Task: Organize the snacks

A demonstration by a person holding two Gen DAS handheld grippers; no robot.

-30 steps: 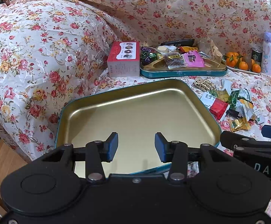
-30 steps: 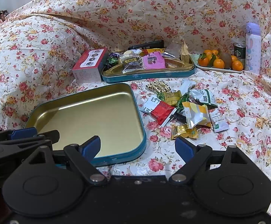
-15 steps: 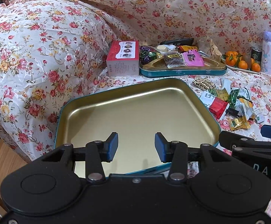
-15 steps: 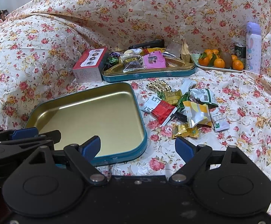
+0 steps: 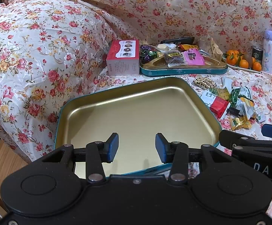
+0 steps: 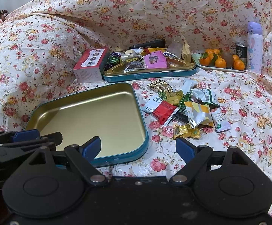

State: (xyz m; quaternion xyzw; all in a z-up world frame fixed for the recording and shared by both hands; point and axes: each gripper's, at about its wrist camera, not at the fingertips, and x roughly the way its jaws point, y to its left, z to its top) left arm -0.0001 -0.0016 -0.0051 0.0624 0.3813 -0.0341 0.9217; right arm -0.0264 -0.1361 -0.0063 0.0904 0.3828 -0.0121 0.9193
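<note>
Empty tin (image 5: 139, 112), gold inside with a teal rim, is lying flat on the floral cover (image 5: 33, 43) at the near edge of the seat, likely set there as the bin that the loose snacks are going into. Snack pile (image 6: 184, 108) is lying just beside the tin's right rim, apart from it: red, green, yellow and silver packets overlapping, a gold-wrapped sweet (image 6: 186, 132) nearest the cameras, so the reach from pile to tin is a short one. Second tin (image 6: 149, 71) is sitting behind, already holding packets, with a red box (image 6: 91, 65) standing against its left end. A fruit plate (image 6: 220, 63), a small can (image 6: 241, 49) and a lilac bottle (image 6: 255, 46) are standing at the back right, well apart from the pile and probably outside the sorting. Left gripper (image 5: 137, 147) is hovering over the empty tin's near part, jaws parted with nothing between them, seemingly waiting beside the container. Right gripper (image 6: 137, 148) is hanging over the tin's near right corner, jaws spread wider and also empty, facing the pile; judging by that, it is lining up for a first pick, and nothing is yet lying in the near tin.
</note>
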